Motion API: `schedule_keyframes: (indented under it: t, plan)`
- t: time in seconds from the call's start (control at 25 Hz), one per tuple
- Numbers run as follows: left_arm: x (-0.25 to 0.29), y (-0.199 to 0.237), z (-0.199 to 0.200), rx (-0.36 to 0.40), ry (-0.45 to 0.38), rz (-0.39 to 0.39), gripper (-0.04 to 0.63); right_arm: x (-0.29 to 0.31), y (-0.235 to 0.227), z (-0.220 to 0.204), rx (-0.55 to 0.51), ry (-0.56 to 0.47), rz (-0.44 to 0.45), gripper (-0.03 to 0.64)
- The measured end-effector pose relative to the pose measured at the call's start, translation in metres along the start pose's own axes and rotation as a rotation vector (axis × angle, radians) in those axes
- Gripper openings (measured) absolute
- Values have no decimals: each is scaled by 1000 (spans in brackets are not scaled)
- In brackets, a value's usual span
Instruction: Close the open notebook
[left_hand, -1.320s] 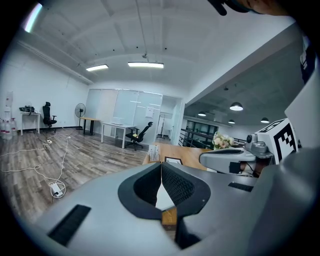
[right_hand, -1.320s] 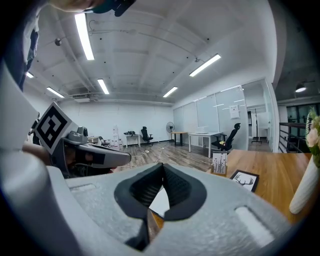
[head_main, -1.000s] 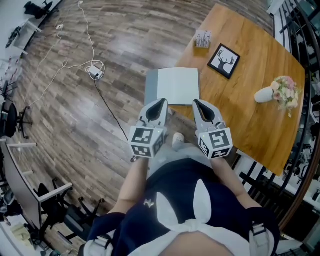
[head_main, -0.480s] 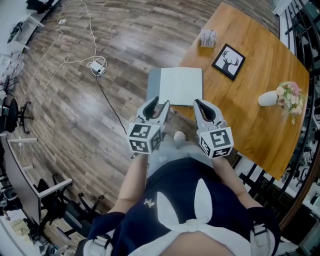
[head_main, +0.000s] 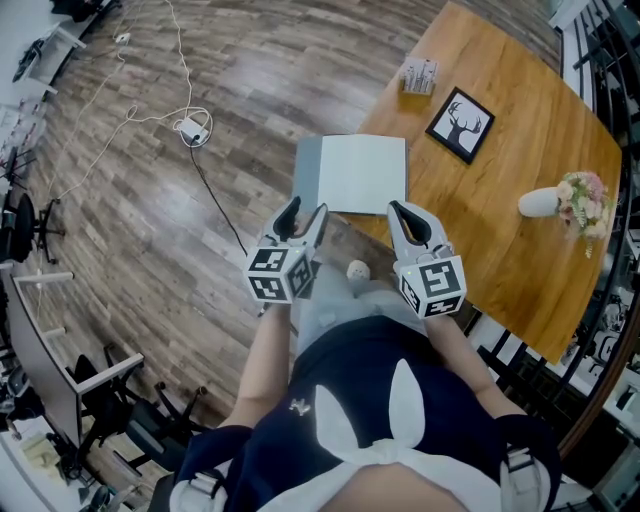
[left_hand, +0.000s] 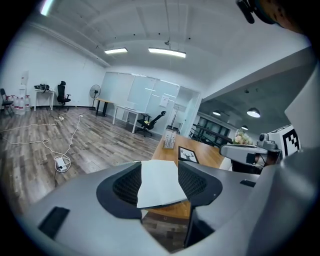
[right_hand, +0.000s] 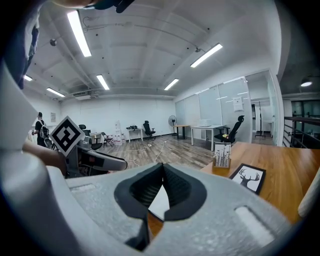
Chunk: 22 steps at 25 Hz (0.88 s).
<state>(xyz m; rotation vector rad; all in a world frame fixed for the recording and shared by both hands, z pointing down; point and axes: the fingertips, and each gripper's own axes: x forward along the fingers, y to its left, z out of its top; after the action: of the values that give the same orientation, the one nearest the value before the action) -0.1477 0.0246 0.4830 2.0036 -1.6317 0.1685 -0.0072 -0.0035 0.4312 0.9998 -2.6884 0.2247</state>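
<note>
The notebook (head_main: 360, 172) lies at the near corner of the wooden table (head_main: 500, 200), a white page facing up and a grey strip along its left side. My left gripper (head_main: 302, 216) hovers just short of the notebook's near left corner; its jaws are opening and hold nothing. Through that gap in the left gripper view the notebook (left_hand: 159, 181) shows further off. My right gripper (head_main: 402, 212) hangs before the near right corner, shut and empty. In the right gripper view its tips meet (right_hand: 162, 167), with a sliver of notebook (right_hand: 159, 204) below.
On the table stand a framed deer picture (head_main: 463, 124), a small card holder (head_main: 419, 76) and a vase of flowers (head_main: 560, 198). A cable with a power adapter (head_main: 190, 130) lies on the wood floor at left. Railings run along the right.
The left gripper's jaws have gone from shut to open, and it has sunk and drifted left, back from the notebook. The right gripper has hardly moved.
</note>
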Motion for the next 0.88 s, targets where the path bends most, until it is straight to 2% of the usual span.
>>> schedule_keyframes:
  t: [0.44,0.64,0.88]
  plan:
    - [18,25,-23,-44,66,30,262,9,-13,-11,-11,22,1,-2]
    - [22,38,-37,-97,99,11,281,8,-15,-16,-27,35,-8,-2]
    - [28,55,-42,-136,95,28,284,13,-16,-23,-26,54,-3,-2]
